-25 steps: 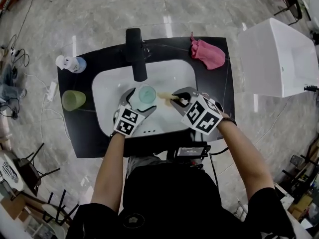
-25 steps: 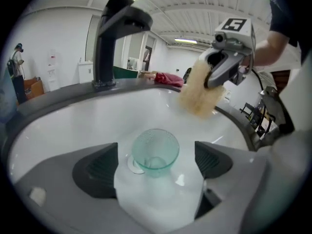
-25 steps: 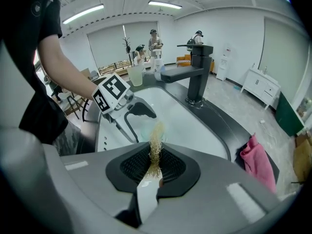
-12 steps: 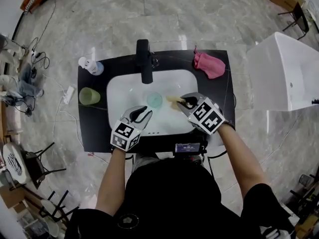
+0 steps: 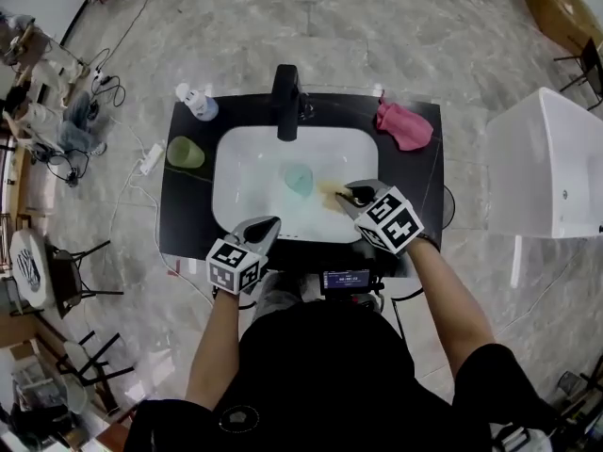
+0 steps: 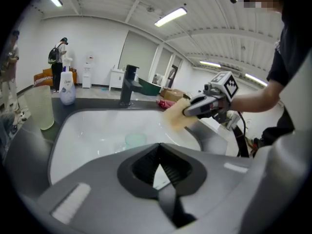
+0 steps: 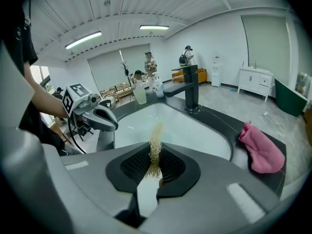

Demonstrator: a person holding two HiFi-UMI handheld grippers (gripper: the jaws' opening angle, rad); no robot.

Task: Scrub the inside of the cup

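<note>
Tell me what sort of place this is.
Probably a lab or workshop hall, not a real bathroom: the washbasin with its black faucet stands free on an open marble floor, with loose cables nearby.

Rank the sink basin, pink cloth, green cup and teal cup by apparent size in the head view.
1. sink basin
2. pink cloth
3. green cup and teal cup: they look about alike, so they are left unranked; the teal cup also sits lower, inside the basin.

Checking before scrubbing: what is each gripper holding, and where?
Right gripper grips the tan scrubber by one end; left gripper has just closed on nothing.
</note>
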